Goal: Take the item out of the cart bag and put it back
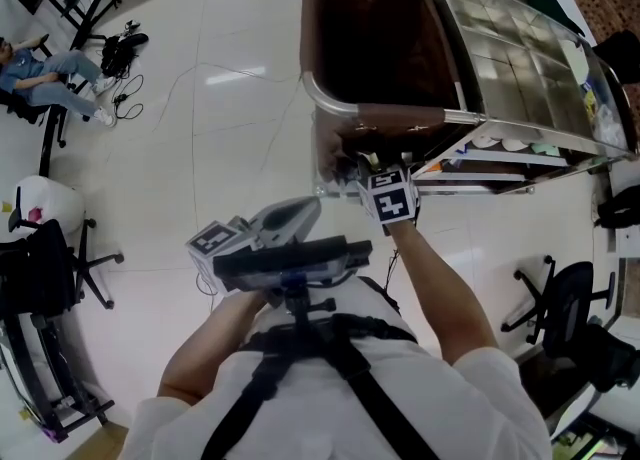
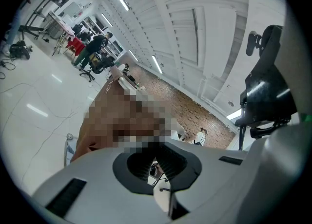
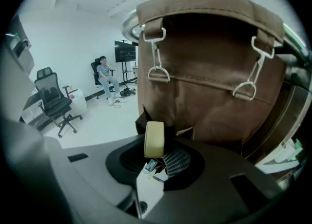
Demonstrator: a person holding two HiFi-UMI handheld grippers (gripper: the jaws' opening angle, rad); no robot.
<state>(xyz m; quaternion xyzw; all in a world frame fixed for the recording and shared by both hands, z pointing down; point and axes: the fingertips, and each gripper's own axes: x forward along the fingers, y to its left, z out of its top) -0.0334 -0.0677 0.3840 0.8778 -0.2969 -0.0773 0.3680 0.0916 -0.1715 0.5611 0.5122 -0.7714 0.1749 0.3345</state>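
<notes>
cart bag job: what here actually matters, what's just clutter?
Job:
- bag
- cart
- cream item, clamped in right gripper jaws

Clutter:
- office chair
- seated person
- floor cables
- left gripper, empty, jaws apart

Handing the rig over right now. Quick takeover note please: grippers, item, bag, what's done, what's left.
Left gripper: jaws slightly apart, nothing between them, held near the chest.
Right gripper: shut on the pale yellow item, which stands upright in the jaws.
Brown cart bag: hangs open-topped on the cart frame. The item is outside it, in front of its near wall.
Done: the item looks taken out.
Left: lift it over the rim, put it back in the bag, release.
</notes>
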